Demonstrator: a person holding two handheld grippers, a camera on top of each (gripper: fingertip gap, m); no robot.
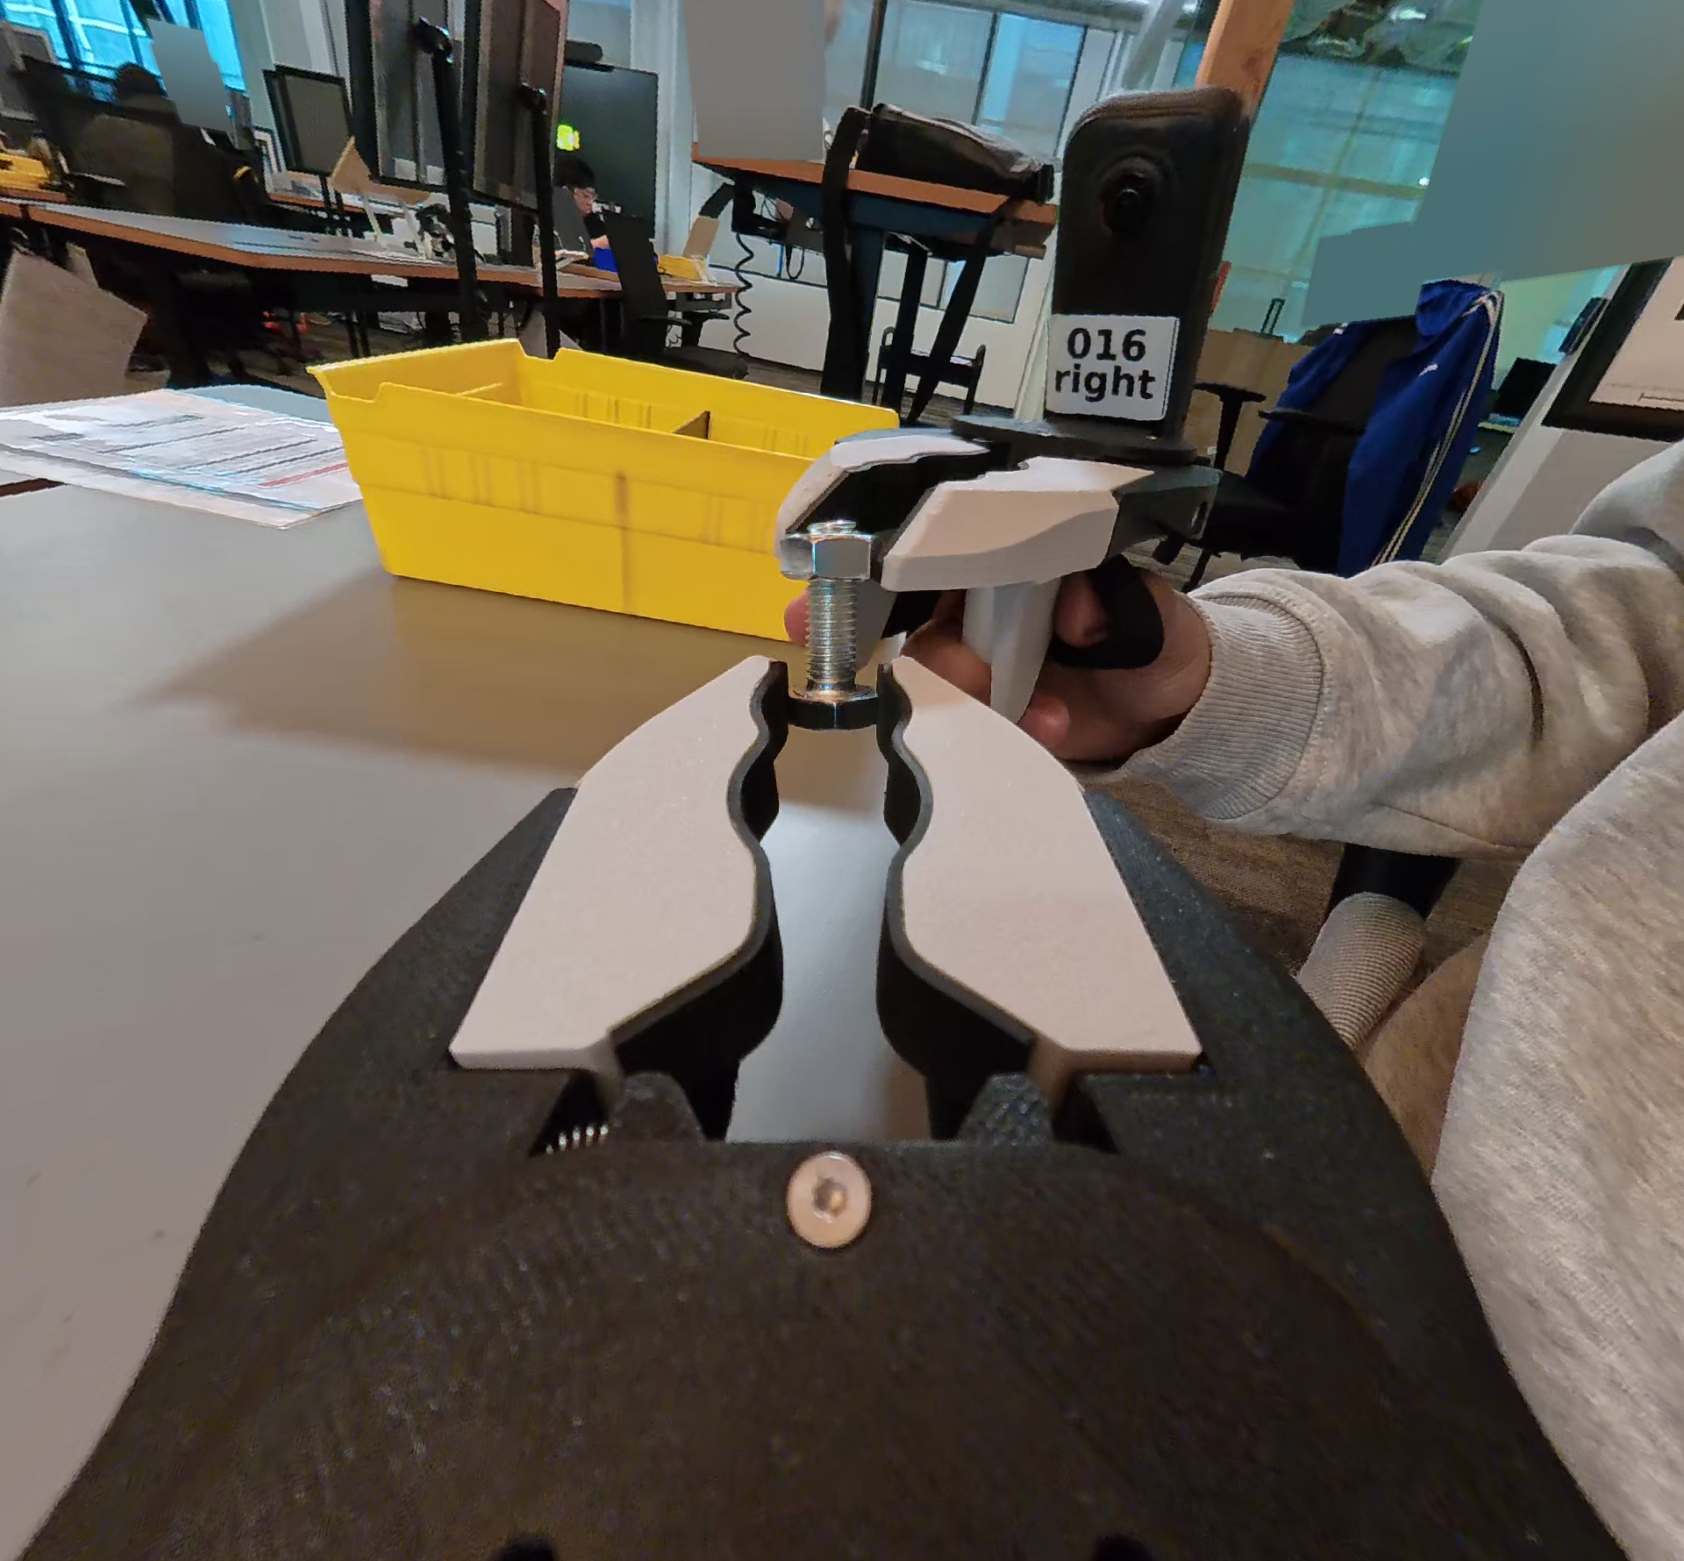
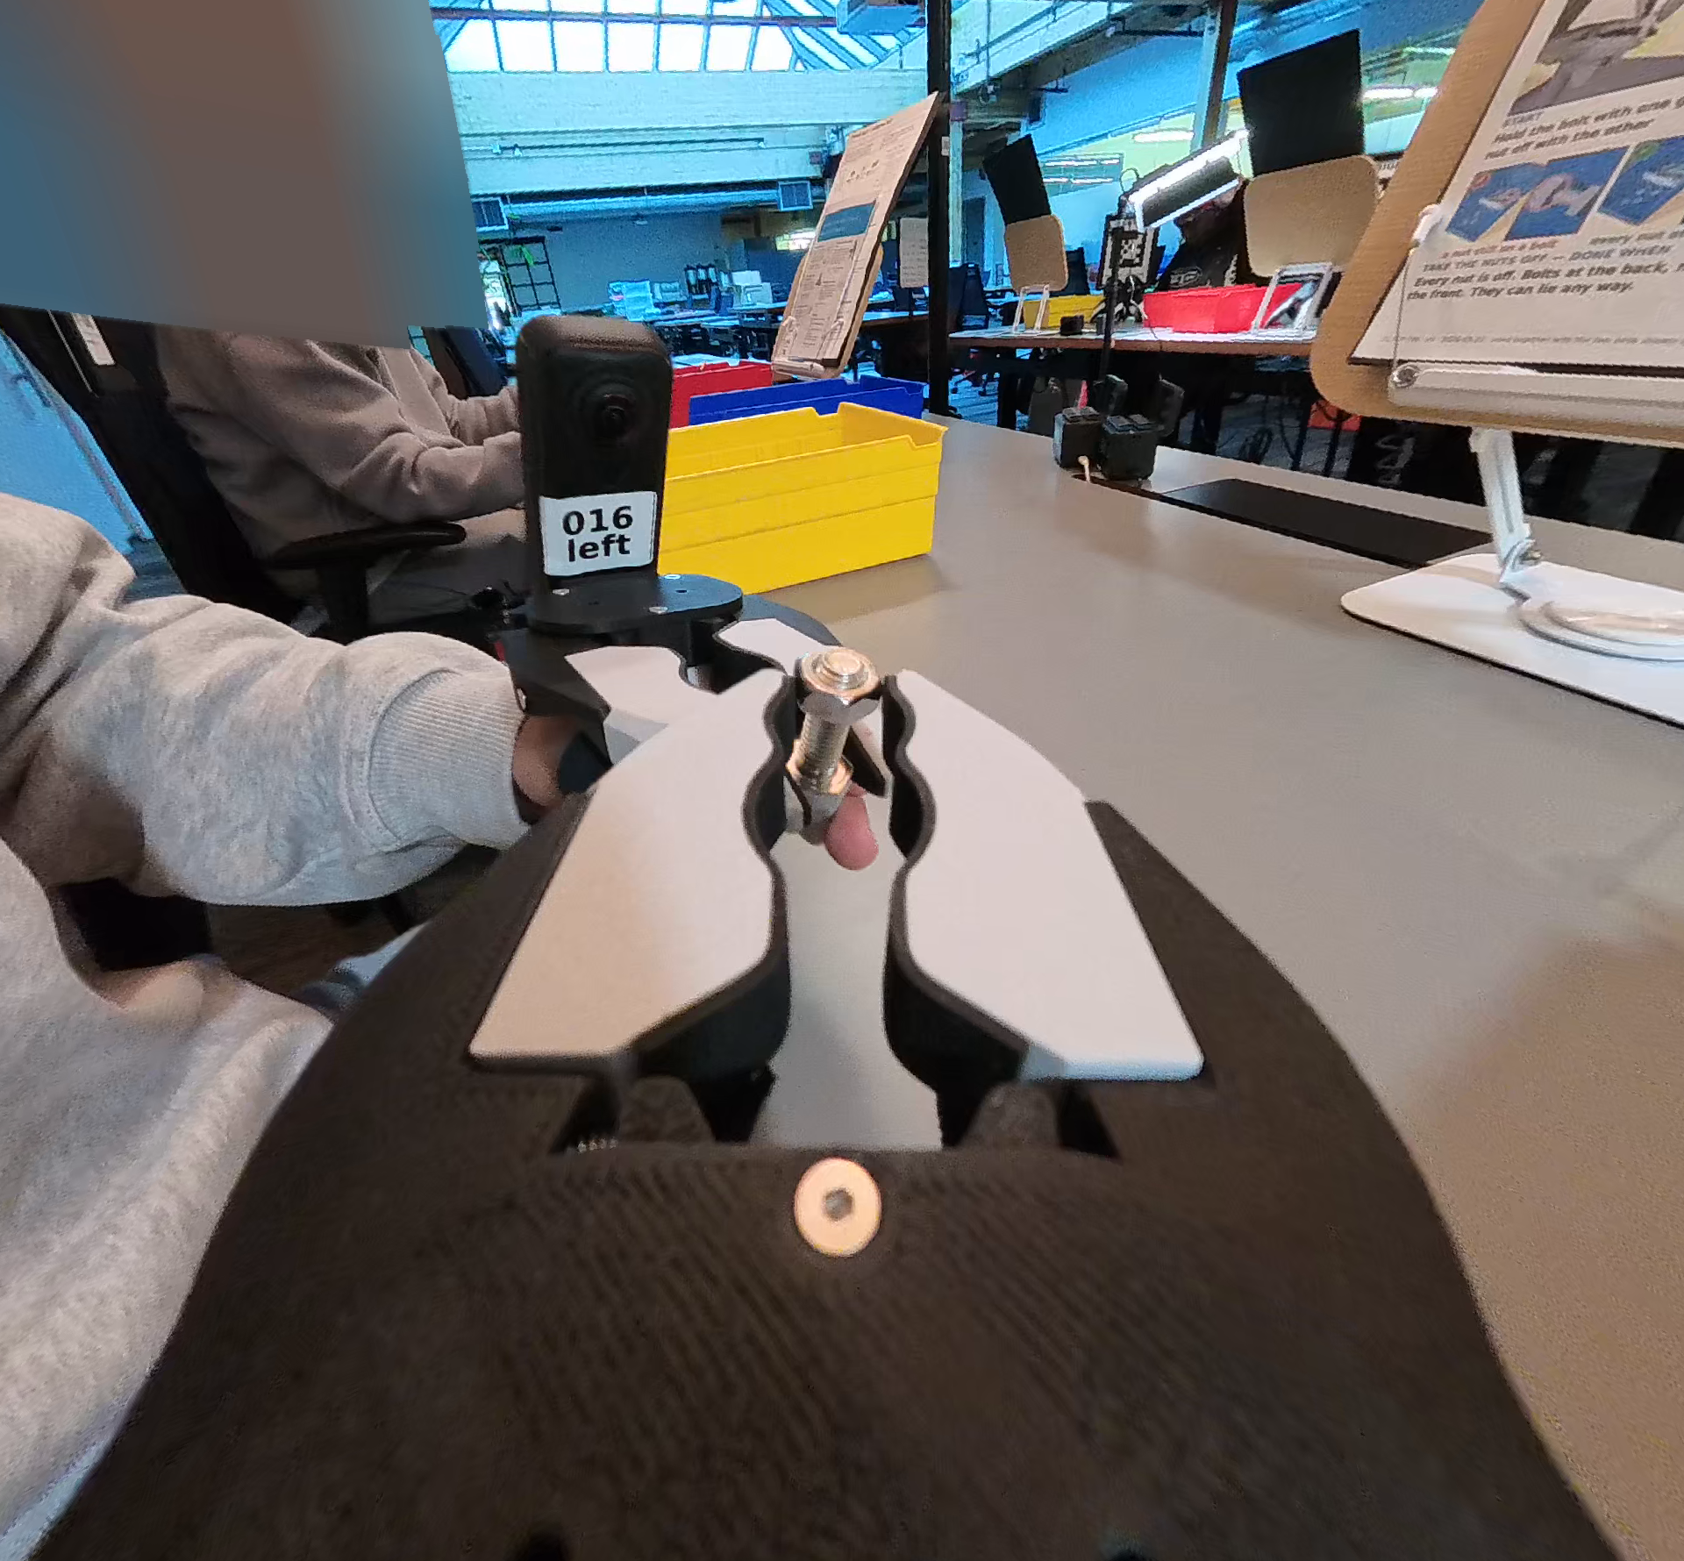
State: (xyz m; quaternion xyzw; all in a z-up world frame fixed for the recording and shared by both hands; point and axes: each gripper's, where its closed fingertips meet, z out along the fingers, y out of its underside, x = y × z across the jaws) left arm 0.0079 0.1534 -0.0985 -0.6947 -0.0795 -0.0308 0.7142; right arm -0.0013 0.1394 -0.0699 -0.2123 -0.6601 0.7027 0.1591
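A silver bolt stands upright above the grey table, threads up. My left gripper is shut on the bolt's hex head at the bottom. My right gripper comes in from the right and is shut on a silver nut at the top of the threads. In the right wrist view my right gripper clamps the nut, with the bolt shaft running down below it. The left gripper's fingers reach in from the left behind it.
A yellow divided bin stands on the table just behind the grippers; it also shows in the right wrist view. A printed sheet lies at the far left. An instruction board on a white stand is at the right. The tips of both grippers are at nearly the same place.
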